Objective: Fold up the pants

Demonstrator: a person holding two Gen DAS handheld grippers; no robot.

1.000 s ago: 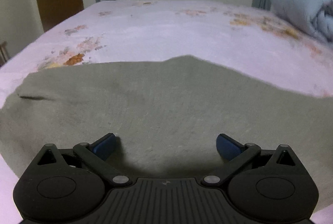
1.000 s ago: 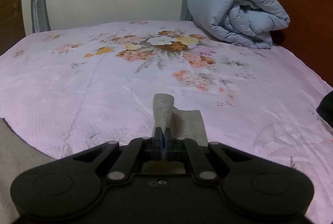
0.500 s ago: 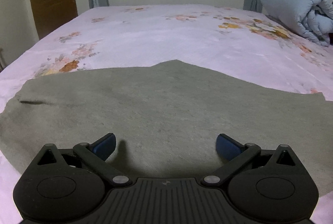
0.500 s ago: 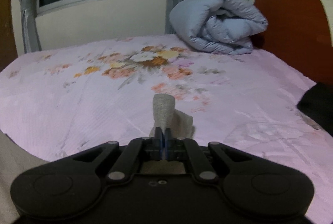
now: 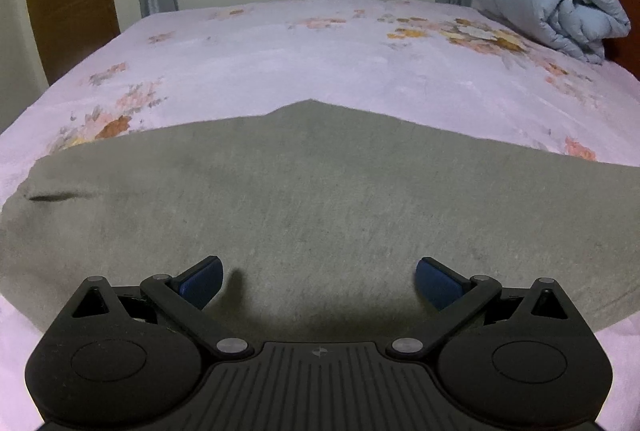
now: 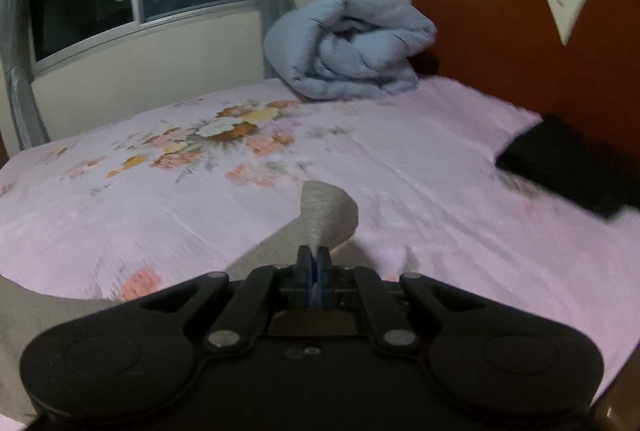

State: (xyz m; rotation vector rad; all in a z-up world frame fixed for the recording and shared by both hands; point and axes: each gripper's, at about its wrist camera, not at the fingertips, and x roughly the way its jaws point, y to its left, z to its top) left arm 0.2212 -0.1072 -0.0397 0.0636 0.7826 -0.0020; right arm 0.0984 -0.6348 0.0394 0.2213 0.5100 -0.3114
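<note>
Jaws of left gripper (image 5: pixel 319 279) stand wide open, holding nothing, just above the grey pants (image 5: pixel 320 199), which lie flat across the pink flowered bed (image 5: pixel 320 51). Jaws of right gripper (image 6: pixel 313 267) are pressed together on a raised corner of the pants (image 6: pixel 326 215). Rolled blue blanket (image 6: pixel 348 47) sits near headboard (image 6: pixel 500 23); black thing (image 6: pixel 568 163) at right edge.

A bed (image 5: pixel 304 43) with a pink flowered sheet carries everything. Grey pants (image 5: pixel 320 199) lie spread flat across its near side. A rolled pale-blue quilt (image 6: pixel 348 47) sits at the far right corner by the headboard. A flat black thing (image 6: pixel 568 167), perhaps folded cloth, lies on the right edge.
</note>
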